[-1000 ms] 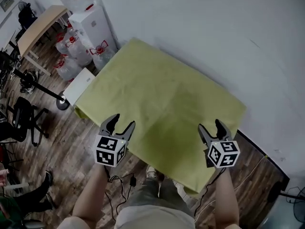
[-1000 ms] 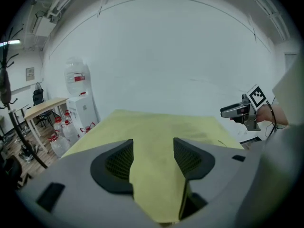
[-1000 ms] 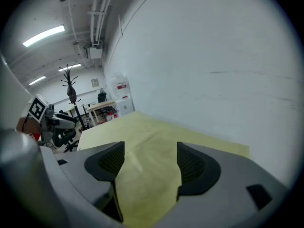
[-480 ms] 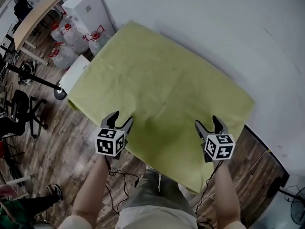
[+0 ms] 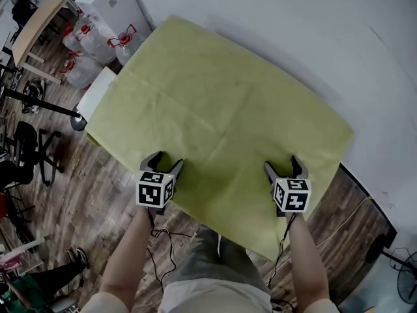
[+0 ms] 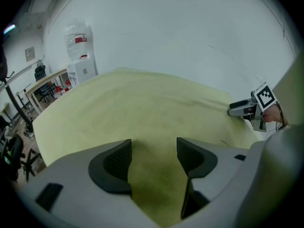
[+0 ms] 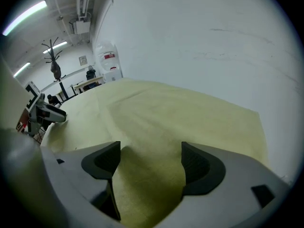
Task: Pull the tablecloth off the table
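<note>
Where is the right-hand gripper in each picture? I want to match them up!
Head view: the right gripper is at the lower right, over the near edge of the tablecloth.
Left gripper view: it sits at the far right, with its marker cube showing.
Right gripper view: it fills the bottom. Its fingers are opening, with cloth between them, not pinched.
Shared landmark: the yellow-green tablecloth, in all three.

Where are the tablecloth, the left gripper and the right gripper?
tablecloth (image 5: 221,103), head view, middle of its flat yellow-green top.
left gripper (image 5: 166,163), head view, midway between its fingertips; jaws opening, cloth below, nothing pinched.
right gripper (image 5: 283,167), head view, midway between its fingertips; jaws opening, cloth below, nothing pinched.
</note>
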